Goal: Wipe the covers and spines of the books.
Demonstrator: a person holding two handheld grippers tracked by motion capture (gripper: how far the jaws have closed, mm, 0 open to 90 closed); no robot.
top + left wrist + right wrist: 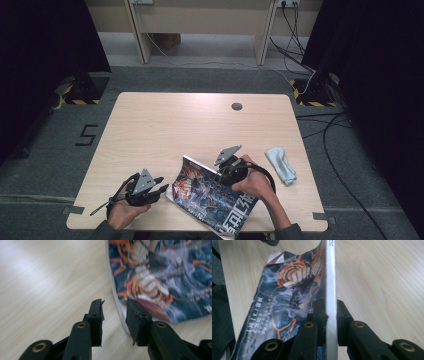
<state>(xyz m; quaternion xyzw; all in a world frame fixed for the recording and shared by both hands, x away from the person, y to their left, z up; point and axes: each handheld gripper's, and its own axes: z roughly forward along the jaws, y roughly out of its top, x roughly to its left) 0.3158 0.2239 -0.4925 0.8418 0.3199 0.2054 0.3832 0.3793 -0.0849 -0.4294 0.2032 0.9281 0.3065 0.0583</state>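
A magazine (210, 195) with a dark, colourful comic cover lies near the table's front edge, and its far side is lifted off the wood. My right gripper (221, 174) is shut on that raised side. In the right gripper view the pads of my right gripper (331, 301) pinch the white spine of the magazine (287, 295). My left gripper (162, 185) sits low to the left of the magazine, jaws apart and pointing at it. In the left gripper view, the left gripper (115, 301) is open and the edge of the magazine (160, 277) runs just by its right-hand finger, untouched.
A light blue cloth (281, 165) lies crumpled to the right of my right hand. The wooden table (175, 125) has a round cable hole (236, 106) near its far edge. Cables and black stands lie on the floor around it.
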